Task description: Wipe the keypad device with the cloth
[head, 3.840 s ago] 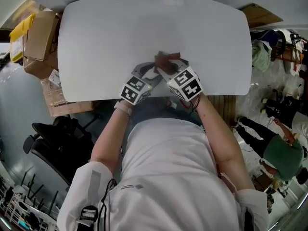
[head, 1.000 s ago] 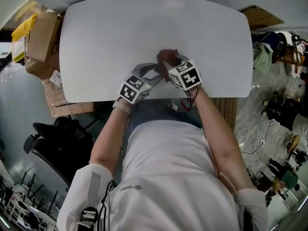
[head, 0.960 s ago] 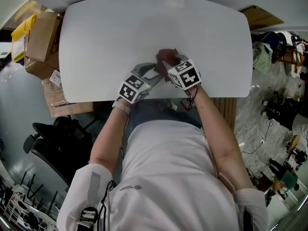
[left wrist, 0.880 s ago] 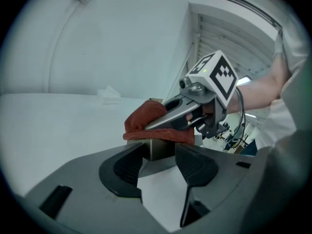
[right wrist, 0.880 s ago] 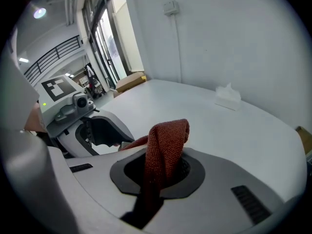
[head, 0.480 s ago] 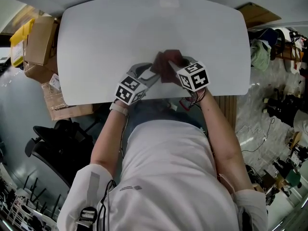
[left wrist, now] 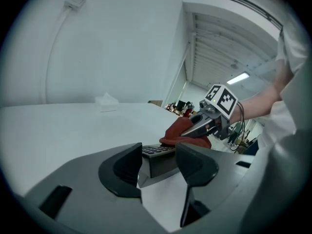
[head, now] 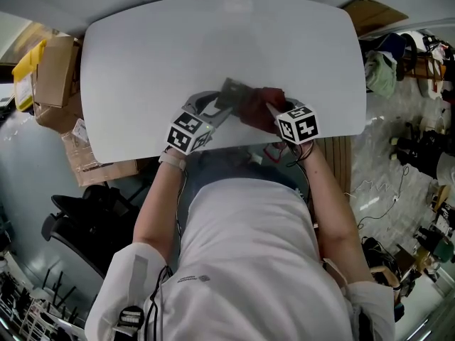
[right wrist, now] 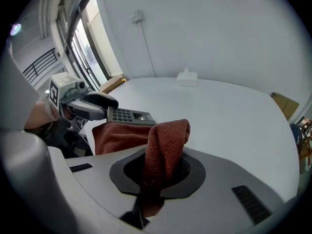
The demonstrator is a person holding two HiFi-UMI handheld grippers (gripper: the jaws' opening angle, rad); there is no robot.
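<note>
A grey keypad device (head: 232,91) lies near the front edge of the white table (head: 142,48), tilted up at one end. My left gripper (head: 213,110) is shut on its near end; in the left gripper view the device (left wrist: 157,150) sits clamped between the two dark jaws. A dark red cloth (head: 259,104) lies bunched just right of the device and touches it. My right gripper (head: 274,109) is shut on the cloth, and a fold of it (right wrist: 165,145) stands up between the jaws. From there I see the keypad (right wrist: 126,115) with my left gripper (right wrist: 108,103) on it.
A small white box (right wrist: 187,77) stands at the far side of the table. Cardboard boxes (head: 51,69) are stacked left of the table, and a black chair (head: 92,212) stands at the lower left. Clutter covers the floor at the right (head: 412,119).
My right gripper has drawn the cloth to the right, off the keypad device, so more of the device shows. The left gripper keeps its hold.
</note>
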